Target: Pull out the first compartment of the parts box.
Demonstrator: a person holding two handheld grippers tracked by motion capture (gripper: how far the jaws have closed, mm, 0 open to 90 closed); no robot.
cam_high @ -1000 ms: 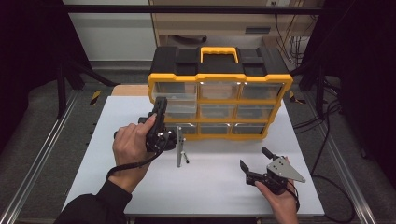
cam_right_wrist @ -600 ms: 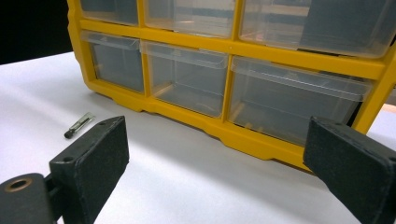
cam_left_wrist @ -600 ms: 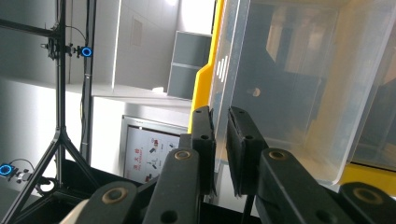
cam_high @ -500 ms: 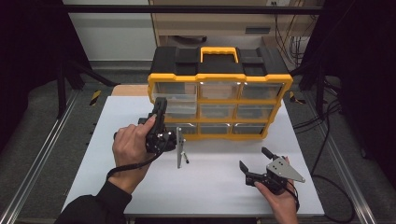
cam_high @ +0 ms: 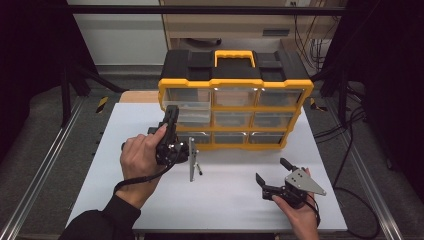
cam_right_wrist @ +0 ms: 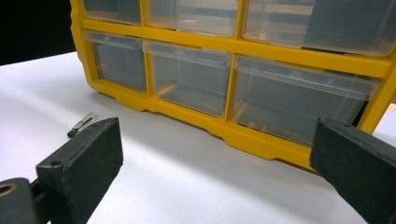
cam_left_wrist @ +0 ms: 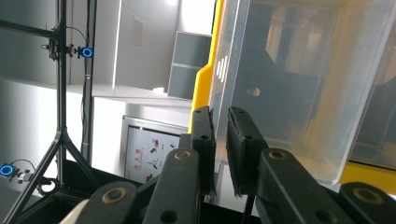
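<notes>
The right gripper (cam_high: 270, 180) has just been opening its jaws, nothing between them, readying a reach. The left gripper (cam_high: 170, 122) is pinching a clear drawer's (cam_left_wrist: 280, 79) lip.

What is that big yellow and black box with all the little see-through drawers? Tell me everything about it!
The organizer box stands upright at the far side of the white table. Its frame looks like yellow plastic, its top is black with a yellow carrying handle. The front shows three rows of three clear plastic drawers. The middle-left drawer is pulled out a little, with the left gripper at its front edge. The bottom drawers look empty in the right gripper view.
</notes>
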